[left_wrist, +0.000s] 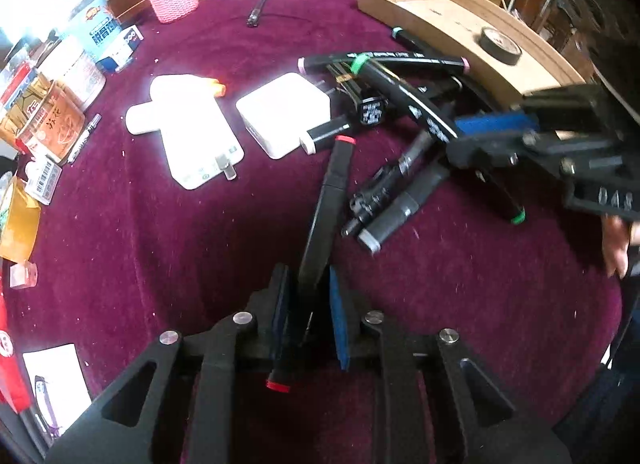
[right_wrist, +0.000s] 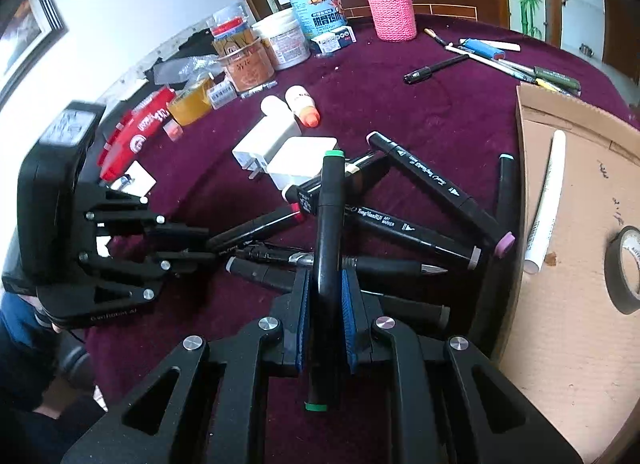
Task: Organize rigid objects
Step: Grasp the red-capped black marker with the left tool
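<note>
On the table (left_wrist: 160,232), the left gripper (left_wrist: 308,316) had its fingers clamped on a red-capped marker (left_wrist: 324,215), and the right gripper (right_wrist: 326,308) gripped a green-capped marker (right_wrist: 329,232), both pointing toward twelve o'clock beside the marker pile (right_wrist: 420,199).

Left tongs (left_wrist: 310,300) and right tongs (right_wrist: 325,300), both clamped on markers.

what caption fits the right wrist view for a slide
Right gripper clamps a green-capped black marker over a marker pile on the maroon tablecloth.
</note>
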Available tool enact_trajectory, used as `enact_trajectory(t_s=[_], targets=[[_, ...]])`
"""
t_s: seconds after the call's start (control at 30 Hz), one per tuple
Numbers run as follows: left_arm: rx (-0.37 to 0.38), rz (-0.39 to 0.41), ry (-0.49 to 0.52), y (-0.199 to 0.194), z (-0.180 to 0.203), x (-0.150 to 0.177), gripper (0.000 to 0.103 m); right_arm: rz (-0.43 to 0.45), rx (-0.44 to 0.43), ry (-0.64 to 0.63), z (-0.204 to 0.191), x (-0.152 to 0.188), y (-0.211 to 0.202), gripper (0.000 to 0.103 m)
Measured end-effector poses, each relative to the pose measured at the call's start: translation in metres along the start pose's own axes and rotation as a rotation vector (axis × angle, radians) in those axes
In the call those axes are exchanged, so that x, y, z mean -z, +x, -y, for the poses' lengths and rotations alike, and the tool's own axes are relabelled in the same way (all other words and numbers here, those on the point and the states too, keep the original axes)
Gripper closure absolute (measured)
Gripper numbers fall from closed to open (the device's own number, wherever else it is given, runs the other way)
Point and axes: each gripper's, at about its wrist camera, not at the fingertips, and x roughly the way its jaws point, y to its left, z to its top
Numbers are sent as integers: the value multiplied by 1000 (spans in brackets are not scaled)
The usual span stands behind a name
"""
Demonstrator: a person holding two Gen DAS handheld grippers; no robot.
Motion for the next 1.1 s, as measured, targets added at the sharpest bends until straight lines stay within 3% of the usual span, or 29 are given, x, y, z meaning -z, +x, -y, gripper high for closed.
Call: enact_trajectory(t_s=[0.17,0.3,0.53,0.67,0.93,1.0,1.1], targets=[[-18,66,-31,0,3,4,82,11,26,-30,-4,1,0,89],[-82,128,-44,-1,11,7,84,14,29,-32,-4,0,-1,89],[10,143,-170,-7,-5,17,86,21,83,-104,-17,3,1,88],[43,191,-218,-13,-9,17,86,21,103,-106,-19,3,1,89],[65,334,-259,-45,-13,9,88,79,9,-14,-5,-1,-16,89],[86,347,-263,-47,-14,5,88,92,-11,12,-1,-2,-19,89],[45,332,-248,-47,-11,1,88,92,-13,32,3,-1,-19,89]])
